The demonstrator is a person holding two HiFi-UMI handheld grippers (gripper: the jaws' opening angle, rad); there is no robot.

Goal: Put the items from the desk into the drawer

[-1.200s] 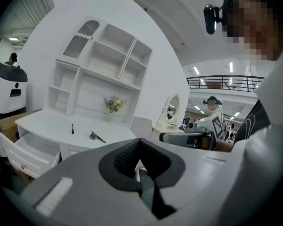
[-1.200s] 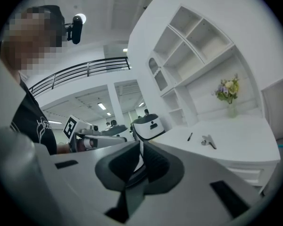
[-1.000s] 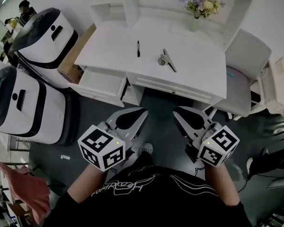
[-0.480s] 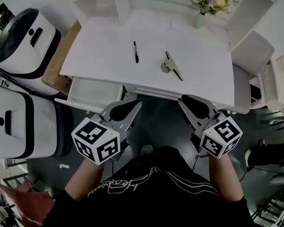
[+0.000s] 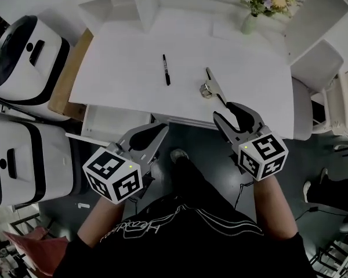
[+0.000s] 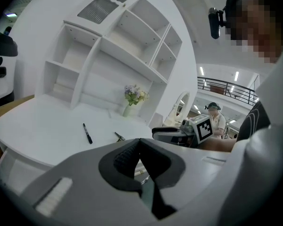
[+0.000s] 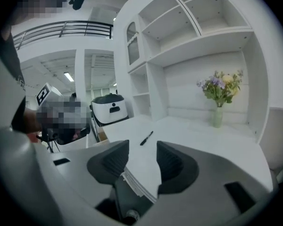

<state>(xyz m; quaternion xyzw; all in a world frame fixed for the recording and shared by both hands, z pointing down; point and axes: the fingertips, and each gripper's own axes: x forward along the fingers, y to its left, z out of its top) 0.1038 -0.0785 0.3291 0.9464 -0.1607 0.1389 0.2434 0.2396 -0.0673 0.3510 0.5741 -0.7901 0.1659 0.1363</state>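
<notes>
A black pen (image 5: 165,69) and a metal clip (image 5: 211,86) lie on the white desk (image 5: 116,57). Under the desk's left front edge a white drawer (image 5: 111,122) stands open. My left gripper (image 5: 162,130) hovers just right of the drawer, below the desk edge, its jaws shut and empty. My right gripper (image 5: 224,111) is open at the desk's front edge, just short of the clip. The left gripper view shows the pen (image 6: 87,133), the clip (image 6: 119,136) and its gripper (image 6: 140,141). The right gripper view shows the pen (image 7: 146,138) past its gripper (image 7: 142,147).
A vase of flowers (image 5: 254,4) stands at the desk's back right, under white shelves (image 6: 113,55). Two white-and-black machines (image 5: 23,51) (image 5: 17,155) and a wooden board (image 5: 66,77) flank the desk's left side. A grey chair (image 5: 303,106) stands at the right.
The desk has come closer in the head view. My right gripper has moved forward to the desk's front edge near the clip. The left gripper has stayed beside the open drawer.
</notes>
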